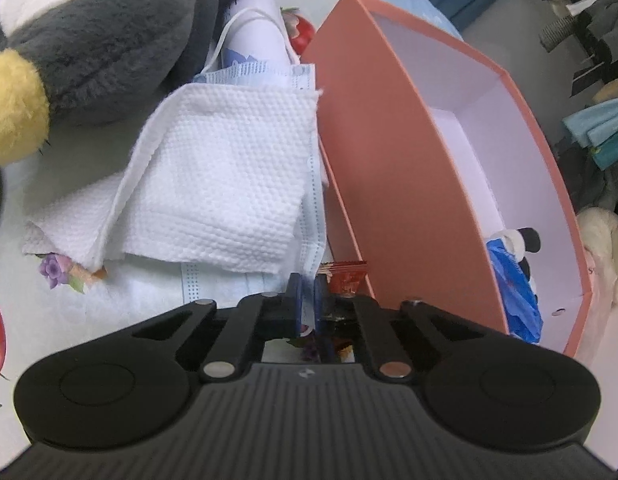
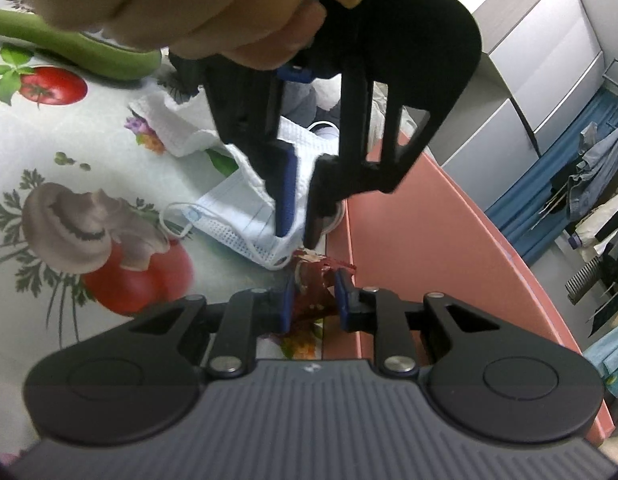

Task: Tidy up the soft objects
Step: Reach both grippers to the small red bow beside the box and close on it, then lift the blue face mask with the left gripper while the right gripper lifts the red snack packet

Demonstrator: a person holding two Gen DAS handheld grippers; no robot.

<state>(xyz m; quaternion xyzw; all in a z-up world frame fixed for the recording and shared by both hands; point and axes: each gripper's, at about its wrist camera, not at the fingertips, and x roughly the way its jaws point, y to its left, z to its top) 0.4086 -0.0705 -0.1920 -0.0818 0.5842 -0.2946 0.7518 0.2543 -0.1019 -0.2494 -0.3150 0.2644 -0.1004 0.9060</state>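
Observation:
A light-blue face mask (image 1: 245,284) lies on the printed tablecloth under a white embossed paper towel (image 1: 225,184), beside a pink box (image 1: 389,184). My left gripper (image 1: 307,304) is shut on the mask's near edge. The right wrist view shows that left gripper (image 2: 300,224) coming down from above in a person's hand (image 2: 189,0), pinching the mask (image 2: 233,208) at its corner by the box (image 2: 429,240). My right gripper (image 2: 315,300) is shut on a crumpled red wrapper (image 2: 311,288), right beside the mask. The same wrapper (image 1: 349,278) shows against the box wall.
A big grey plush toy (image 1: 101,40) with a yellow part fills the far left. A rolled white item (image 1: 257,28) lies behind the mask. Inside the box sit a blue bag (image 1: 513,288) and a black-and-white soft toy (image 1: 525,240). A green tube (image 2: 81,48) crosses the cloth.

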